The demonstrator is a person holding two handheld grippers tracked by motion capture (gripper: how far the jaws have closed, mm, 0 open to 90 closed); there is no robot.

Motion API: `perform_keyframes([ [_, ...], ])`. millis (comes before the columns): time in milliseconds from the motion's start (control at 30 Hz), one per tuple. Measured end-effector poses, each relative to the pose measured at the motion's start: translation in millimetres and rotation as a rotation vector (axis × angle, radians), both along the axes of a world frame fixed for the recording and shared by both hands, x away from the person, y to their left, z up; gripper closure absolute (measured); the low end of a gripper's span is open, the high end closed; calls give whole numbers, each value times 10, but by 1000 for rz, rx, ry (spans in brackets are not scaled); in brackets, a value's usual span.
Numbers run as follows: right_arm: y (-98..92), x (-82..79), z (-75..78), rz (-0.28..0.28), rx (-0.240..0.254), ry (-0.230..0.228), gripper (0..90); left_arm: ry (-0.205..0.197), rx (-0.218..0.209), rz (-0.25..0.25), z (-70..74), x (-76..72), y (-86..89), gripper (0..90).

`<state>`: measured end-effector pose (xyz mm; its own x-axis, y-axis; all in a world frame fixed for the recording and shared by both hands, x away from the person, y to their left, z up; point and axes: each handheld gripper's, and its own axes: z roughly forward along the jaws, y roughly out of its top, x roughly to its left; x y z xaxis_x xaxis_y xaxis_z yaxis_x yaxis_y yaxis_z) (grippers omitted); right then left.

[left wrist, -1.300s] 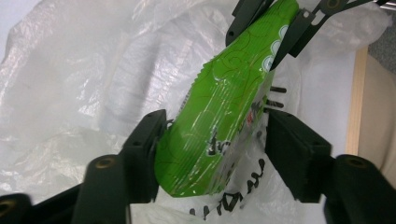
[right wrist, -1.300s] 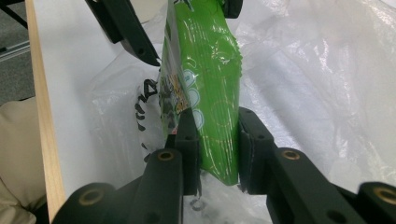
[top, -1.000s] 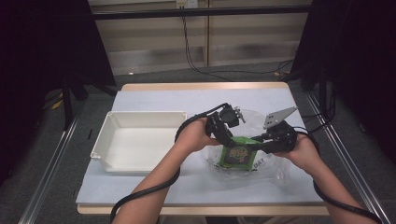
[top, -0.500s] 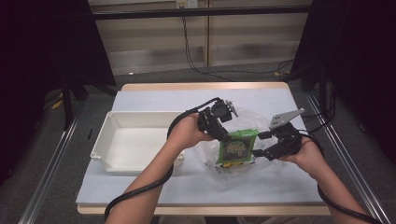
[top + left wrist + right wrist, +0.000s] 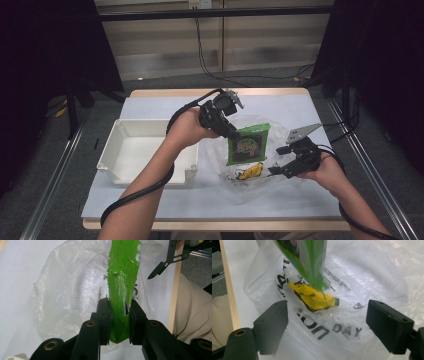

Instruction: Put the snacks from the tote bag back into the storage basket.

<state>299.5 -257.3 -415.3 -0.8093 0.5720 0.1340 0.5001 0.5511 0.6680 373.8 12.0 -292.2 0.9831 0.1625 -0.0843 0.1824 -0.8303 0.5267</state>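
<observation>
Since a second ago the flat green foil snack packet (image 5: 248, 144) has come up out of the crumpled clear plastic bag (image 5: 280, 131): then it lay low in the bag near the middle of the high view, now it hangs upright just right of centre, clamped by its upper left corner in the left tool (image 5: 231, 133), whose black jaws press on both faces of the foil in the left gripper view (image 5: 120, 315). The right tool (image 5: 276, 161), lower right of centre in the high view, has just been opening; its jaws stand wide apart with nothing between them, hovering over the bag's printed film (image 5: 352, 322). By my reading the bag has been let go and the packet is being drawn out, likely bound for the empty white rectangular plastic tray (image 5: 120, 150) at the left of centre. A small crumpled yellow wrapper (image 5: 250, 171) lies in the bag just below the packet's lower edge, seemingly touching it in the right gripper view (image 5: 314, 296); it may drag along. The loose film, no longer pinned, could cling to the packet and lift too. The pale bench (image 5: 165, 197) lies otherwise bare between bag and tray.
</observation>
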Motion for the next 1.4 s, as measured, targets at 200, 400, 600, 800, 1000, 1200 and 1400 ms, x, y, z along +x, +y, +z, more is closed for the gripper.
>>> perform_keyframes([
  [200,-8,-12,-40,-12,4,6,154,-3,4,-1,133,52,99,748],
  [400,-1,-28,-46,-18,6,20,143,-10,-15,10,276,107,241,746],
  [600,19,-10,-49,-16,-4,16,137,-11,-21,19,434,181,402,744],
  [800,50,-10,-81,-14,-11,45,134,5,-25,40,513,305,601,738],
  [1000,61,5,-85,-17,-10,47,128,-12,9,46,550,377,748,736],
  [1200,92,-2,-87,-16,-27,50,126,-17,19,56,577,454,931,734],
  [1400,89,-1,-115,-19,-34,58,126,-25,20,61,545,562,1111,733],
])
